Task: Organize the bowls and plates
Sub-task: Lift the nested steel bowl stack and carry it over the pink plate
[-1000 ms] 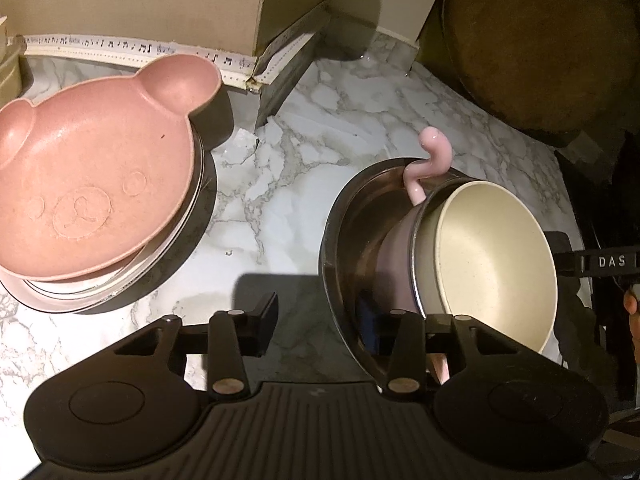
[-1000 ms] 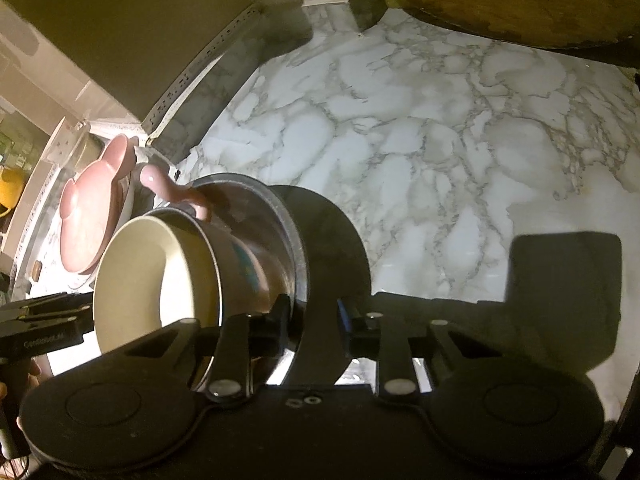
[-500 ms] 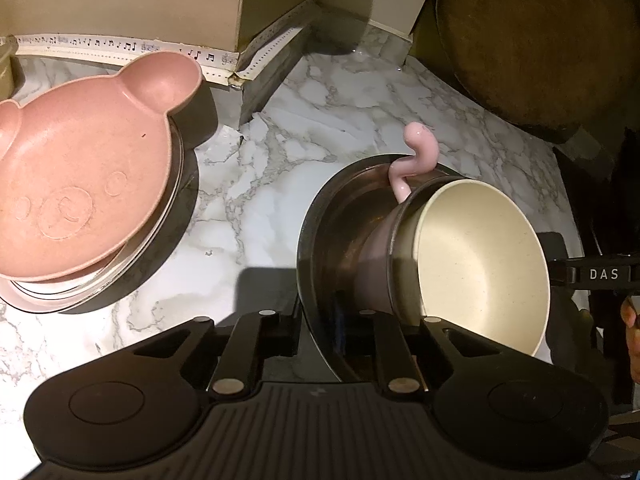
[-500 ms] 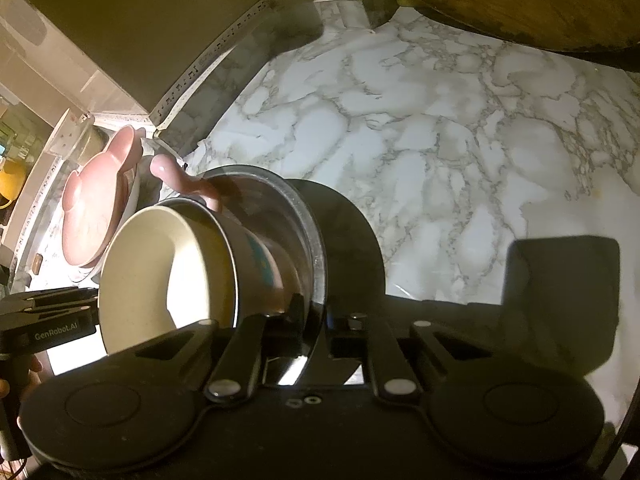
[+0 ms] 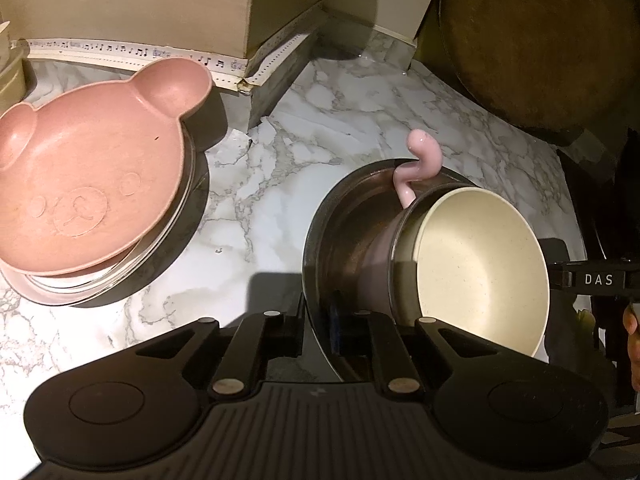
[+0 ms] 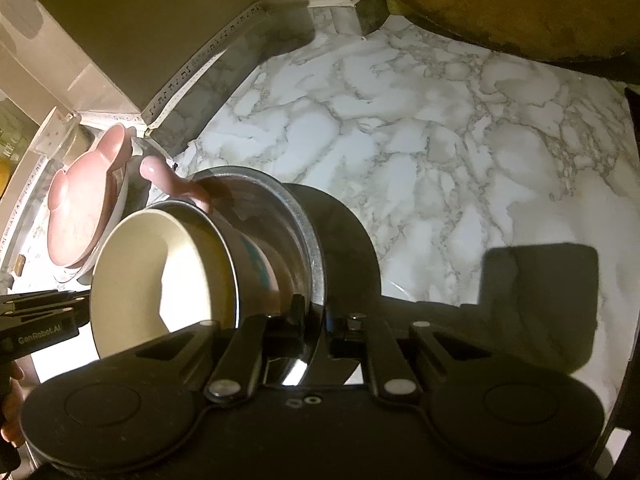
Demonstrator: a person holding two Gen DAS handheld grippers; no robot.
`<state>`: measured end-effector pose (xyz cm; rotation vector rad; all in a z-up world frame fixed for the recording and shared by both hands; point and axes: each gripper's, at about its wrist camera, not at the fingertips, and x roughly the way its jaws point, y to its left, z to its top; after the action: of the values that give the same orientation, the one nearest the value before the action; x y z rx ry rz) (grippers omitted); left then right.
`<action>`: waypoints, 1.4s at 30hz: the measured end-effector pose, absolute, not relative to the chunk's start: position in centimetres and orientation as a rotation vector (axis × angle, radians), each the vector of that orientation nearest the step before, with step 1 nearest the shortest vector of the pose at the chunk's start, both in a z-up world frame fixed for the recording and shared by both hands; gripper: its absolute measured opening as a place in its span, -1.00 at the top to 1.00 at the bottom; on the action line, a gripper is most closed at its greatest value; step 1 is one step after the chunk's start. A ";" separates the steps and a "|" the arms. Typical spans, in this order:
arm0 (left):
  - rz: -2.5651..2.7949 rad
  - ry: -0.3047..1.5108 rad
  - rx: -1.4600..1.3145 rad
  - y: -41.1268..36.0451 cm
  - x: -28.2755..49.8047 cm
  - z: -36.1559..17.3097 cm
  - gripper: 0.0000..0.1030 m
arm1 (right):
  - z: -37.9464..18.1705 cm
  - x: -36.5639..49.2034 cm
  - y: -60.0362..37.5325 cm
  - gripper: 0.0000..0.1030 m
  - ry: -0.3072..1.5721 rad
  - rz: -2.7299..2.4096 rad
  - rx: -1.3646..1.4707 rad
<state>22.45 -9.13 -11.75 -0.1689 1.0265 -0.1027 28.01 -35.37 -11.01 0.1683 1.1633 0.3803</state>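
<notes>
A glass bowl (image 5: pixel 340 232) lies tilted on the marble counter, with a pink cup with a curly handle (image 5: pixel 420 160) and a cream bowl (image 5: pixel 484 268) nested inside. My left gripper (image 5: pixel 322 332) is closing its jaws on the glass rim, one finger inside and one outside. In the right wrist view the right gripper (image 6: pixel 316 316) is shut on the glass bowl (image 6: pixel 288 216) at another part of the rim, beside the cream bowl (image 6: pixel 160 276). A pink bear-shaped plate (image 5: pixel 92 184) tops a stack of plates (image 5: pixel 120 284) at the left.
A large round wooden board (image 5: pixel 540 40) leans at the back right. A beige wall corner with music-note tape (image 5: pixel 120 50) runs behind the plates. Bare marble counter (image 6: pixel 400 140) stretches beyond the bowls. A person's hand (image 5: pixel 632 332) shows at the right edge.
Both grippers' jaws have come together onto the glass bowl's rim; the left one stood wide a second ago. The nested bowls have shifted slightly in view.
</notes>
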 end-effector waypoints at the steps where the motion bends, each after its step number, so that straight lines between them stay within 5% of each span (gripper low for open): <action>1: -0.102 1.029 -0.170 -9.0 22.4 -11.7 0.78 | -10.9 27.9 -35.2 0.81 1.162 0.377 0.167; 42: 0.030 1.016 -0.256 -0.9 19.8 -8.1 0.78 | -5.4 28.8 -24.4 0.84 1.163 0.435 0.007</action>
<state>19.82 -0.94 -8.14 -0.2563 1.0163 0.0297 28.80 -24.42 -5.40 0.0073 1.1633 0.4354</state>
